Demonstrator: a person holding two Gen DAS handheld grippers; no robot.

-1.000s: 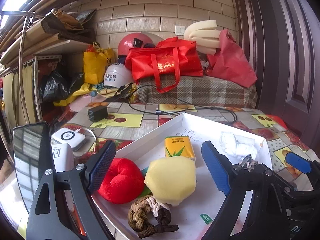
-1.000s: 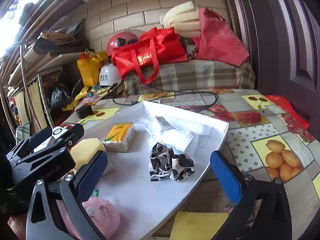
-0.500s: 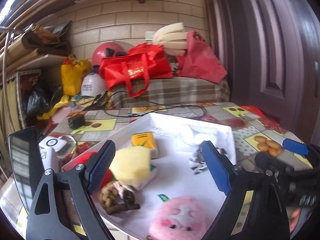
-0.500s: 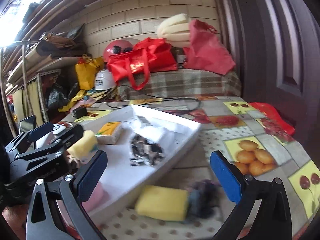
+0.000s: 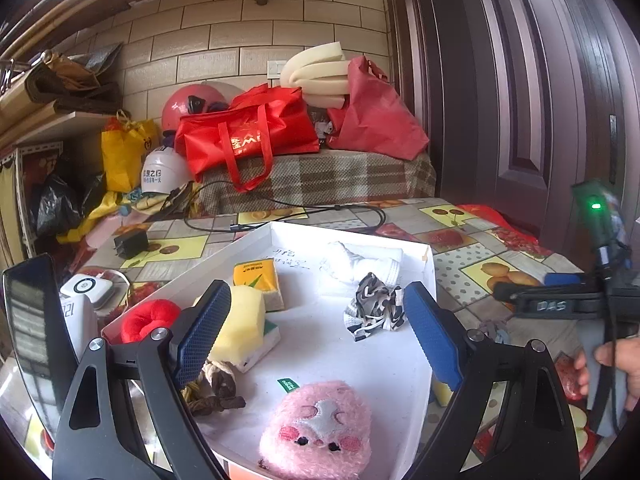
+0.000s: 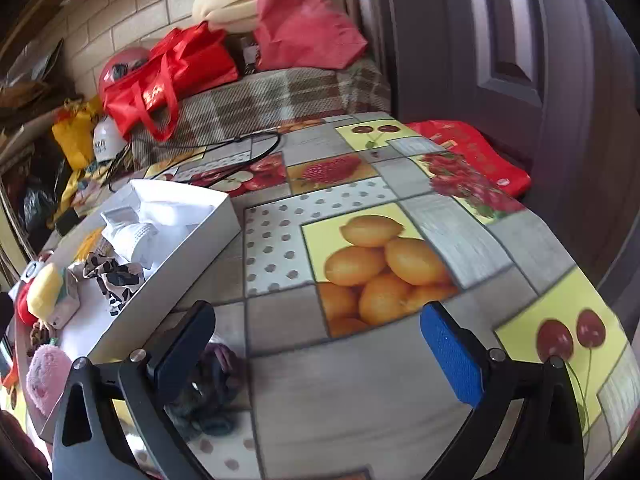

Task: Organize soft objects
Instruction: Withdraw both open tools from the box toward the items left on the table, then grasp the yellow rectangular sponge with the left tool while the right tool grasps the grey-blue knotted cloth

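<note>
A white box (image 5: pixel 427 276) on the table holds soft things: a pink plush (image 5: pixel 318 432), a yellow sponge (image 5: pixel 244 320), a red plush (image 5: pixel 144 320), a black-and-white cloth (image 5: pixel 374 308), a white cloth (image 5: pixel 352 262), a yellow tissue pack (image 5: pixel 258 280) and a knotted rope (image 5: pixel 212 392). My left gripper (image 5: pixel 316 336) is open and empty above the box's near end. My right gripper (image 6: pixel 320 352) is open and empty over the tablecloth right of the box (image 6: pixel 172 268). A dark crumpled cloth (image 6: pixel 212 396) lies by its left finger.
The fruit-print tablecloth (image 6: pixel 380 264) covers the table. A black cable (image 5: pixel 304 212) and charger (image 5: pixel 130 242) lie behind the box. Red bags (image 5: pixel 248 136), helmets and foam sit on a plaid-covered bench at the back. A door stands at the right.
My left gripper has drawn back and turned right, bringing the pink plush into view. My right gripper has swung right, off the box and over the bare tablecloth.
</note>
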